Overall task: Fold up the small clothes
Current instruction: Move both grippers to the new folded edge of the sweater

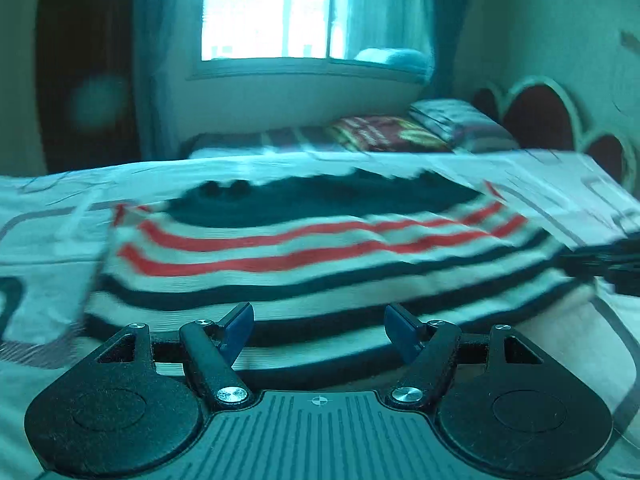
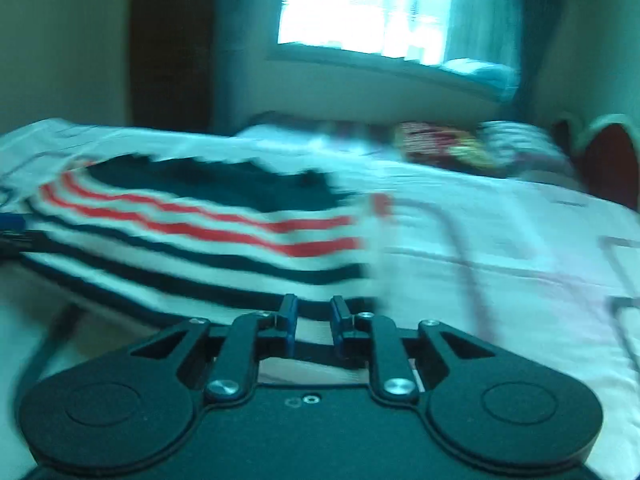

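One pale patterned bedsheet (image 1: pixel 48 240) beneath a bright window (image 1: pixel 264 12) bears the red-and-navy striped knit garment (image 1: pixel 304 248); left gripper (image 1: pixel 319 330) fingers wide apart, right gripper (image 2: pixel 313 320) fingers narrowly apart, both empty.

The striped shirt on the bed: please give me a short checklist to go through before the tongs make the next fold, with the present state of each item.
1. Striped shirt lies spread flat on the bed: ok.
2. Left tongs open and empty: ok.
3. Right tongs empty, with only a narrow gap between the fingers: not ok for grasping; open wider first.
4. Near hem within reach of both tongs: ok; it lies just ahead of them.
5. Sleeves tucked in or laid out: cannot tell, the pictures are blurred.
6. Bed beside the shirt free of other things: ok as far as visible.
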Tool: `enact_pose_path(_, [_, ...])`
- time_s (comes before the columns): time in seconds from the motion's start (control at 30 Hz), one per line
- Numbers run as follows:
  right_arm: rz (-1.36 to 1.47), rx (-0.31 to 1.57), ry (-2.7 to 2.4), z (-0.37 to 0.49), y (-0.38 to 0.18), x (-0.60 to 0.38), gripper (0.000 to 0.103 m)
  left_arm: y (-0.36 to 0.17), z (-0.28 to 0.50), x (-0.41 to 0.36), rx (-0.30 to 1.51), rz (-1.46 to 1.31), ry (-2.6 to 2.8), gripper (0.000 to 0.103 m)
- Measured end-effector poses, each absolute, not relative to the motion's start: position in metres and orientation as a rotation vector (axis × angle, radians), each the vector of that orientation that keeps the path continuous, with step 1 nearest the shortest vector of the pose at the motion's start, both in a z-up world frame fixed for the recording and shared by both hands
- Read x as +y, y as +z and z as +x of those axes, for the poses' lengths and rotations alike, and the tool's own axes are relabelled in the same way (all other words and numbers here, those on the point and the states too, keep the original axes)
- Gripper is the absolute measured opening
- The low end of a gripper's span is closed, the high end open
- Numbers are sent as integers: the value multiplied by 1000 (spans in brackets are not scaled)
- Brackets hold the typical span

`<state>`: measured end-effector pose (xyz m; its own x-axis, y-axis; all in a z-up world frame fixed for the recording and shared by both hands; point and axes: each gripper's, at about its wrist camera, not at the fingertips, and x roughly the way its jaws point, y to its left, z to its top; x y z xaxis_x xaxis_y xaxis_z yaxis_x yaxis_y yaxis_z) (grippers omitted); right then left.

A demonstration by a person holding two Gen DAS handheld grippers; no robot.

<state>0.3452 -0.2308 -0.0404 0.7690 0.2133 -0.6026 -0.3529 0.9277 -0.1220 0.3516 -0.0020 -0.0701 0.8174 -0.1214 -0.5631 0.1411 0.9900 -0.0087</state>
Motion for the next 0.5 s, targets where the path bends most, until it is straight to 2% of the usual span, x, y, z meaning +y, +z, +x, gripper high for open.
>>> enact_pose_path(0.13, [-351, 638, 339, 345, -66, -203, 20, -84, 355, -31, 615, 95, -138, 72])
enact_pose_path(0.27, [-309, 665, 243, 344, -67, -236, 22, -84, 347, -6, 624, 107, -126, 72])
enact_pose_path(0.33, [-291, 674, 202, 344, -65, -252, 30, -84, 343, 11, 633, 87, -128, 72])
enact_pose_path(0.5, [-222, 701, 197, 347, -64, -267, 33, -82, 341, 29, 659, 81, -88, 72])
